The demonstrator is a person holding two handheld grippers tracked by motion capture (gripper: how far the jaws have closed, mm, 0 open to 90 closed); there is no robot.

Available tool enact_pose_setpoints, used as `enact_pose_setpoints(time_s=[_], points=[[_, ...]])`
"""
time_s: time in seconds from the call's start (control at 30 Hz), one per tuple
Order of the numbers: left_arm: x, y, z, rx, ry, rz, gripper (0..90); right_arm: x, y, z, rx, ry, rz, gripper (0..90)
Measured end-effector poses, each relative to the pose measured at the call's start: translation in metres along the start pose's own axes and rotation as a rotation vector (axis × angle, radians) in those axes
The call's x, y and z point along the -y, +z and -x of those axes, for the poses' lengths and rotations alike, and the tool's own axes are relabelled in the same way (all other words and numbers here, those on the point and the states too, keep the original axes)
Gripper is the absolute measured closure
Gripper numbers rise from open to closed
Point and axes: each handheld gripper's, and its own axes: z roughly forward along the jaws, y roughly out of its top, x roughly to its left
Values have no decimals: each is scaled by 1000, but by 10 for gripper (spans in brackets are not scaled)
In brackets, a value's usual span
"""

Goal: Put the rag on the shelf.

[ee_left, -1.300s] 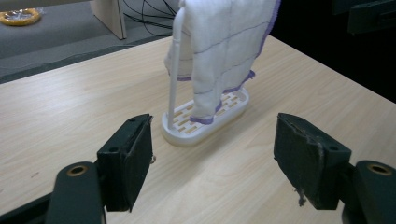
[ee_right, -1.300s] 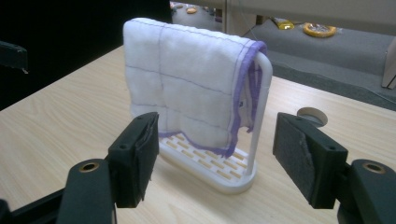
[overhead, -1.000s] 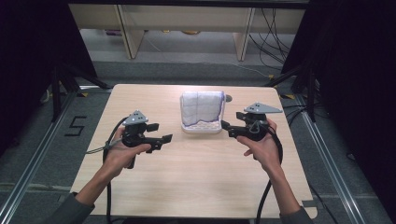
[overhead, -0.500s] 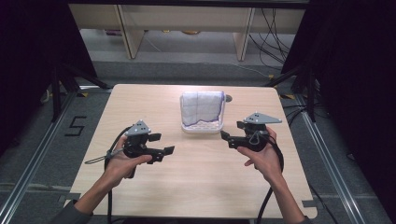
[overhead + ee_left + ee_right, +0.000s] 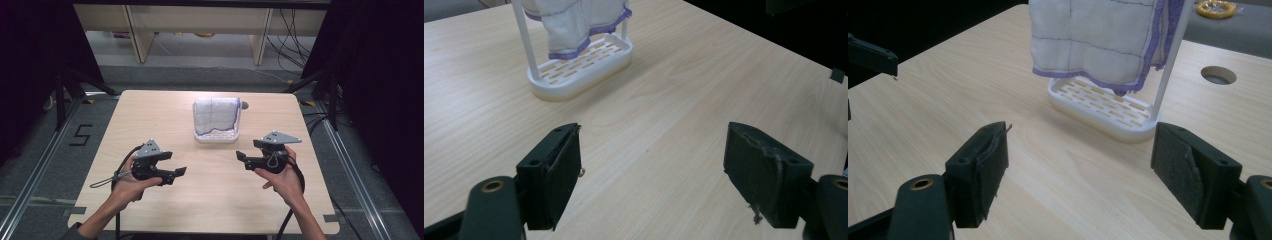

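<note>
Cloth point(image 5: 216, 115), white with purple edging, hangs over a white rack point(image 5: 215, 137) at the middle of the desk's point(image 5: 150, 115) far half. Left claw point(image 5: 176, 173) and right claw point(image 5: 241, 159) hover near the desk's front, well apart from the rack, either side of it. Both have just been opening; their jaws stand spread with nothing between.
</note>
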Motion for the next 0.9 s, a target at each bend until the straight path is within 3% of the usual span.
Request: enact_pose_setpoints(time_s=[0.07,0.1,0.13,0.17,0.3,0.33,0.4,0.5,0.7,0.73,0.77,0.8,0.9], points=[[4,-3,3,3,0,-1,225,4,-1,-5,5,4,8,236],[5,-3,3,5,2,7,226,5,-3,-4,7,-21,-3,236],[6,-5,4,-1,1,-8,226,6,-4,-7,-1,6,-13,236],[8,-5,5,-1,3,1,226,8,-2,-8,1,-12,7,236],[13,-7,6,1,9,-6,226,13,-5,-11,-13,-20,-14,235],[13,-7,6,1,9,-6,226,15,-5,-13,-21,6,-13,235],[16,-8,7,1,6,-7,226,17,-4,-13,-15,-17,-3,234],[22,-9,10,1,16,-5,224,23,-6,-15,-31,-20,-23,232],[31,-11,15,1,29,-19,222,34,-8,-18,-19,-33,-37,219],[33,-11,16,6,26,-17,222,36,-10,-21,-23,-6,-51,217],[35,-11,17,11,24,-15,221,38,-10,-19,-21,-37,-49,216],[36,-11,17,12,30,-23,222,40,-11,-22,-25,-13,-59,213],[42,-13,18,8,38,-29,221,45,-13,-22,-19,-32,-66,203]])
